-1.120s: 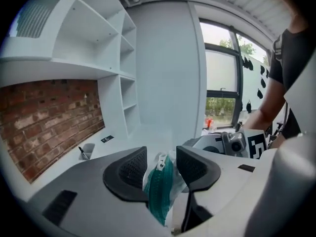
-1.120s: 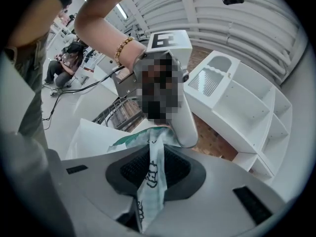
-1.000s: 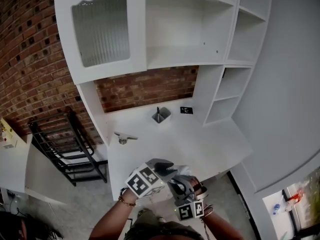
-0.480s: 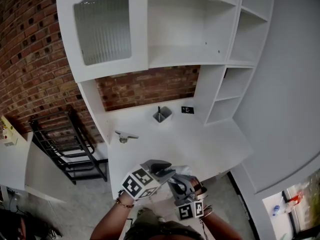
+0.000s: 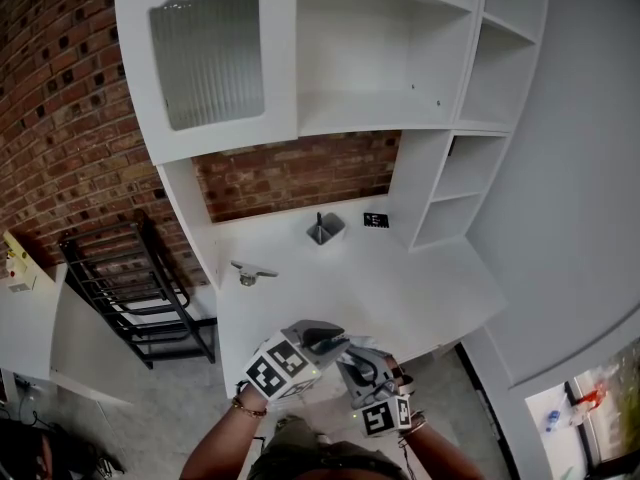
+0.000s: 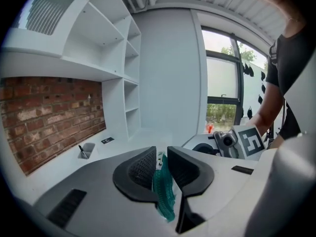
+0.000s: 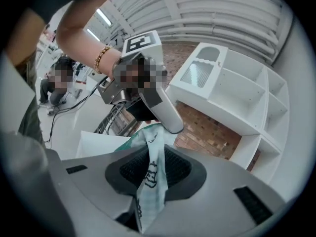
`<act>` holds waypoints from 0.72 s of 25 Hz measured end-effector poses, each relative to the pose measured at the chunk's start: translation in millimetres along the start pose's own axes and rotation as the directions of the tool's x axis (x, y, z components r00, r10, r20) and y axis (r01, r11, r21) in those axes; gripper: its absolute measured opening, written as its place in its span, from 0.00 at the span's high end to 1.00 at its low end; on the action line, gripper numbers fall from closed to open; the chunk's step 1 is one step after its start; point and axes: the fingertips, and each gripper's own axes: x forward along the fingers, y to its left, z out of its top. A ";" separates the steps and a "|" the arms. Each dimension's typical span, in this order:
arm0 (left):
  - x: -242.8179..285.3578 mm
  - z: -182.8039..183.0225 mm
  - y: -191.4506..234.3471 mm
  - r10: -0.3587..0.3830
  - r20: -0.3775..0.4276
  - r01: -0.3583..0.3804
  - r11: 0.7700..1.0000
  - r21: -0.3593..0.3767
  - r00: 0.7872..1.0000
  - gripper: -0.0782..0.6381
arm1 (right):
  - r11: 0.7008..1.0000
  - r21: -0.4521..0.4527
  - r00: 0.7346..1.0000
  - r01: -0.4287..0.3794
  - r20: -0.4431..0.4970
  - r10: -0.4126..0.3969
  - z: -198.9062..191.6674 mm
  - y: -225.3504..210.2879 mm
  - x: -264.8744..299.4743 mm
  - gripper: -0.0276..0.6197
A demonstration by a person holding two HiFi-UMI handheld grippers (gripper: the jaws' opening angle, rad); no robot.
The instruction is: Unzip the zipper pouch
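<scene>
The zipper pouch (image 5: 361,341) hangs between both grippers above the near edge of the white desk (image 5: 420,288). In the left gripper view its teal edge (image 6: 164,196) sits between the two dark pads. My left gripper (image 6: 162,158) is closing and pinches that edge. In the right gripper view a pale strip of the pouch (image 7: 150,179) with black print runs through my right gripper (image 7: 154,154), which is shut on it. The left gripper (image 7: 164,113) holds the pouch just above that. In the head view the left gripper (image 5: 318,340) and right gripper (image 5: 366,370) are close together.
A small pen holder (image 5: 322,230), a black marker tag (image 5: 374,220) and a metal object (image 5: 248,274) lie on the desk. White shelves (image 5: 450,183) and a ribbed-glass cabinet door (image 5: 208,58) rise behind. A black rack (image 5: 130,288) stands at the left.
The left gripper has drifted slightly toward the near left. The right gripper has barely moved, and the pouch stays between them.
</scene>
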 end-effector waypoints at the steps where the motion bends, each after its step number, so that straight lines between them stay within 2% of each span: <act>1: 0.2 0.2 -0.3 0.000 -0.002 0.000 1.000 0.013 1.000 0.80 | 0.999 0.035 1.000 -0.016 0.001 0.016 -0.9 -0.5 -0.2 0.84; 4: -0.1 0.6 -0.1 -0.004 -0.001 0.004 0.999 0.032 1.000 0.80 | 0.984 0.151 0.995 -0.099 0.002 0.100 -2.1 3.1 -1.6 0.73; 6: -0.5 0.6 -0.7 -0.017 0.000 0.017 0.999 0.035 1.000 0.81 | 0.958 0.248 0.989 -0.147 0.028 0.144 -1.6 4.7 -3.5 0.65; 11: -3.5 -1.2 -5.6 -0.060 -0.027 0.063 0.992 0.106 0.998 0.81 | 0.889 0.408 0.978 -0.208 0.100 0.184 1.3 -5.9 -9.2 0.60; 15: -6.2 -5.6 -9.7 -0.103 -0.053 0.110 0.982 0.153 0.993 0.81 | 0.788 0.530 0.950 -0.313 0.158 0.270 4.3 -17.4 -9.4 0.57; 18: -4.9 -7.3 -11.2 -0.120 -0.061 0.129 0.976 0.173 0.991 0.81 | 0.734 0.554 0.919 -0.393 0.200 0.340 -1.6 -15.9 -5.2 0.57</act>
